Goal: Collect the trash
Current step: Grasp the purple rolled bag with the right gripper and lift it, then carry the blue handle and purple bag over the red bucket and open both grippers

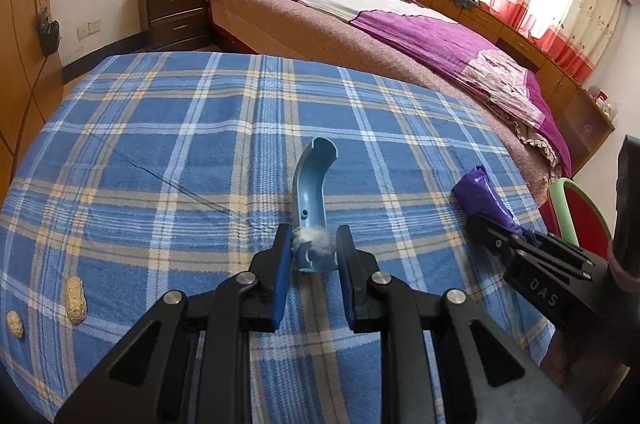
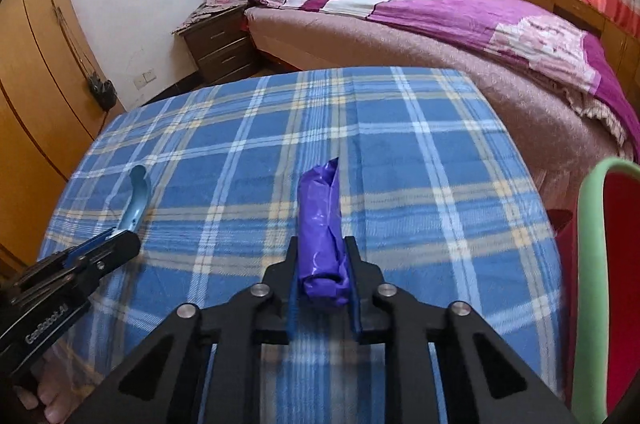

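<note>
My left gripper (image 1: 313, 247) is shut on the lower end of a curved light-blue plastic handle (image 1: 311, 196) with a tuft of grey fluff on it, held over the blue plaid cloth (image 1: 180, 144). My right gripper (image 2: 323, 266) is shut on a rolled purple plastic bag (image 2: 322, 224) that points away from me. The bag (image 1: 482, 194) and the right gripper (image 1: 532, 256) also show at the right of the left wrist view. The blue handle (image 2: 138, 200) and the left gripper (image 2: 120, 244) show at the left of the right wrist view. Two peanut shells (image 1: 75, 298) lie on the cloth at the near left.
A bed with a purple quilt (image 1: 400, 16) stands behind the plaid surface. A dark wooden nightstand (image 1: 176, 12) is at the back left, an orange wardrobe (image 2: 36, 76) on the left. A red bin with a green rim (image 2: 600, 264) is at the right edge.
</note>
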`<action>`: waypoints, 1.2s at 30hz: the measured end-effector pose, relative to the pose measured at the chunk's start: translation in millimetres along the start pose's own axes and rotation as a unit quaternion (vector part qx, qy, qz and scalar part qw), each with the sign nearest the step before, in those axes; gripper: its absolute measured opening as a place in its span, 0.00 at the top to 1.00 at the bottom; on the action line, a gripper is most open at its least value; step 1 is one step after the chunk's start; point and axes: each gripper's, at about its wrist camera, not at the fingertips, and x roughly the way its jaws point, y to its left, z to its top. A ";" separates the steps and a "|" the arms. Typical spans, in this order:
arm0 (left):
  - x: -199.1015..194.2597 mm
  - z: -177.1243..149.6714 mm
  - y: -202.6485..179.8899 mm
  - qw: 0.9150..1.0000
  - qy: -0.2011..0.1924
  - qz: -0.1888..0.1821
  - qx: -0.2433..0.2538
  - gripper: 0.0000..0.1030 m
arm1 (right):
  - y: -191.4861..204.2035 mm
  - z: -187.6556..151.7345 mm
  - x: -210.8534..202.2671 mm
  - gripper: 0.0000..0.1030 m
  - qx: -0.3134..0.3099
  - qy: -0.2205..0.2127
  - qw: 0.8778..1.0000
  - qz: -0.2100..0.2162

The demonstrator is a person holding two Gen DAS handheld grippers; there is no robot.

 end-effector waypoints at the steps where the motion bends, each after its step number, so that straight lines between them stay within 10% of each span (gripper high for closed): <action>1: -1.0 0.2 -0.6 1.000 -0.001 -0.001 0.000 0.79 | -1.2 -2.4 -2.6 0.81 0.004 -0.001 1.000 0.003; 36: -65.0 -26.1 -113.5 0.994 0.000 -0.079 0.079 0.79 | -105.5 -84.3 -171.1 0.81 0.159 -0.109 0.981 -0.020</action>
